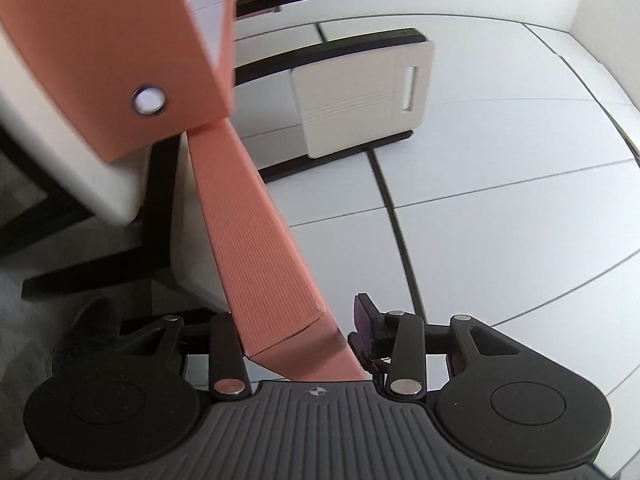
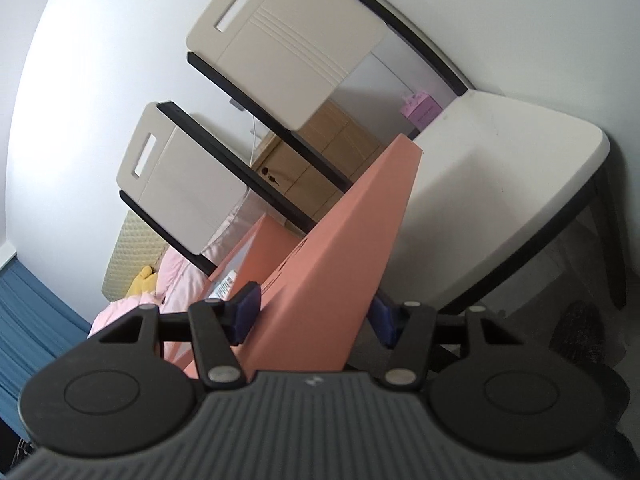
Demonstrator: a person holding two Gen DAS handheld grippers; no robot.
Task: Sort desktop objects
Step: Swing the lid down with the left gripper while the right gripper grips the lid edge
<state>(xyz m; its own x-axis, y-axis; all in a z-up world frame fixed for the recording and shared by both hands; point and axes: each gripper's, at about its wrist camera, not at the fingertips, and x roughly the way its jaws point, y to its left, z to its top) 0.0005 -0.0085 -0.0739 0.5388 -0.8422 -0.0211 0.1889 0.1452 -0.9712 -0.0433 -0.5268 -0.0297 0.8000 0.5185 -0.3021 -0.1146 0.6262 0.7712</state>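
The left gripper (image 1: 298, 332) clamps one flap of a pink folder (image 1: 256, 232) (ring hole visible). The right gripper (image 2: 316, 316) pinches another flap.

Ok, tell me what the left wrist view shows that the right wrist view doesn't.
Only the left wrist view shows the metal-ringed finger hole in the pink file box. Only the right wrist view shows a wooden cabinet, pink bedding and a barcode label. Both show a gripper clamping the box's flaps: left gripper, right gripper.
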